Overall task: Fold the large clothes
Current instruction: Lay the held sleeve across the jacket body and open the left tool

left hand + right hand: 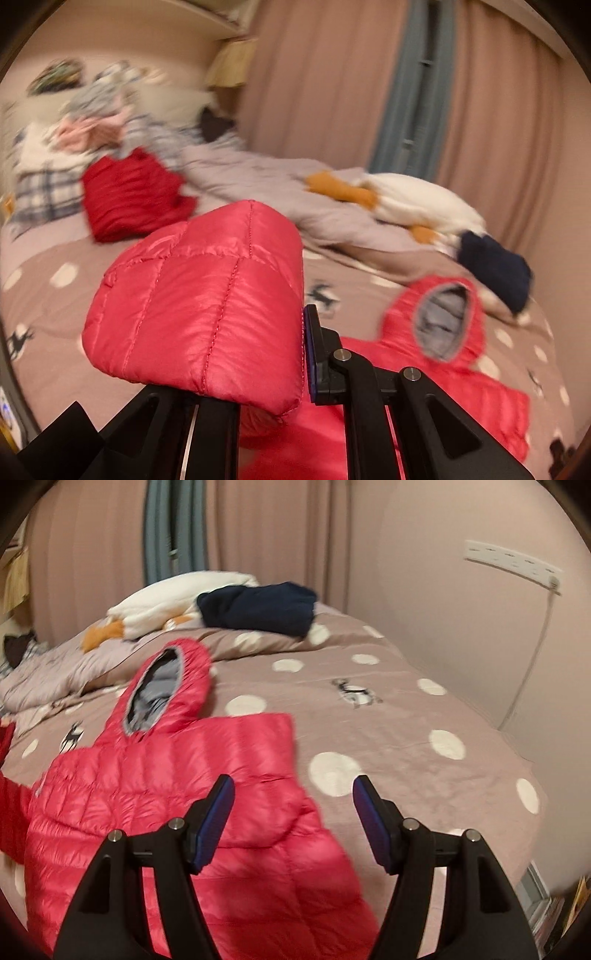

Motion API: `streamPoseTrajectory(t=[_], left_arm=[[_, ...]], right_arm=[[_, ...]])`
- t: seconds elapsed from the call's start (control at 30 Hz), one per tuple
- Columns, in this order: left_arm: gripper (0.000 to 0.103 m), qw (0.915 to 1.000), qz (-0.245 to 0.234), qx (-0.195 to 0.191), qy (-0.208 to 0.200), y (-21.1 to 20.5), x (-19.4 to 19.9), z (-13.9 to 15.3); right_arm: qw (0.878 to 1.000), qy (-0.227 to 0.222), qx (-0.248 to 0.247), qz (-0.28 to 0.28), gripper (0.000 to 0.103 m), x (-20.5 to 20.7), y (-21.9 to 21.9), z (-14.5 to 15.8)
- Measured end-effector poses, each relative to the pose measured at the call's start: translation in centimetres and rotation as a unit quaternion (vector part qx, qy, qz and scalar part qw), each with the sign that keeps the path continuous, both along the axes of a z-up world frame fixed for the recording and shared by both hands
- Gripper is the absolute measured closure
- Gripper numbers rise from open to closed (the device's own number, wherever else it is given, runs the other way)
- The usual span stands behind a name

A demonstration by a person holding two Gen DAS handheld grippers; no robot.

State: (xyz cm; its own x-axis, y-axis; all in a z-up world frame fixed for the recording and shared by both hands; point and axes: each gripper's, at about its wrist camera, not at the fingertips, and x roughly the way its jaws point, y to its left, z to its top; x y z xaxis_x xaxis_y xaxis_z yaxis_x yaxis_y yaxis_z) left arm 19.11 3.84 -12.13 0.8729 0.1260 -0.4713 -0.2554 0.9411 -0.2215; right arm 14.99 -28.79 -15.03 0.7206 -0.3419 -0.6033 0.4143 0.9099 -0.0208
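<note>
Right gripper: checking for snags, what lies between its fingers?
Nothing is gripped: the right gripper stands open above the bedspread, beside the red jacket, per the right wrist view.

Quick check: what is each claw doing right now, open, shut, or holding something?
Left claw: shut on a fold of the red jacket, lifted off the bed.
Right claw: open, holding nothing, above the jacket.

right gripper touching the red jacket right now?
Apart. Right wrist view: right gripper has its jaws wide open and empty, above the red jacket.
</note>
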Motion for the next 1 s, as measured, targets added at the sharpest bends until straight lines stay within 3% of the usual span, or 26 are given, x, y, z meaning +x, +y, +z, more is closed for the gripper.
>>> streamPoseTrajectory(t=[0.13, 0.27, 0.4, 0.47, 0.57, 0.63, 0.67, 0.9, 1.0], left_arm=[[0.093, 0.9972, -0.069, 0.028, 0.008, -5.1, -0.2, -0.2], [0.093, 0.9891, -0.117, 0.087, 0.022, -9.3, 0.0, -1.7], [0.093, 0.9869, -0.129, 0.076, 0.059, -10.4, 0.7, -3.0], [0.084, 0.9868, -0.126, 0.066, 0.078, -10.7, 0.9, -3.1], [0.06, 0.9851, -0.142, 0.06, 0.077, -11.3, 0.3, -3.0], [0.034, 0.9843, -0.156, 0.048, 0.066, -11.9, -0.3, -2.8], [0.029, 0.9835, -0.166, 0.04, 0.061, -12.2, -0.6, -2.6], [0.02, 0.9777, -0.197, 0.035, 0.063, -14.1, -1.5, -2.5], [0.02, 0.9687, -0.235, 0.015, 0.078, -15.1, -1.3, -3.3]], right_arm=[[0.999, -0.017, 0.007, -0.026, 0.036, -1.3, -0.7, 0.9], [0.999, -0.03, 0.025, -0.034, 0.036, -2.0, -1.4, 1.1], [0.999, -0.027, 0.025, -0.034, 0.036, -2.0, -1.4, 1.0], [0.999, -0.027, 0.028, -0.032, 0.035, -2.0, -1.5, 1.1], [0.999, -0.027, 0.028, -0.031, 0.031, -1.9, -1.4, 1.1], [0.999, -0.027, 0.035, -0.028, 0.03, -2.0, -1.4, 1.1], [0.999, -0.027, 0.039, -0.027, 0.029, -2.1, -1.4, 1.1], [0.998, -0.037, 0.045, -0.03, 0.025, -2.8, -1.5, 1.9], [0.997, -0.045, 0.052, -0.034, 0.023, -3.4, -1.8, 2.5]])
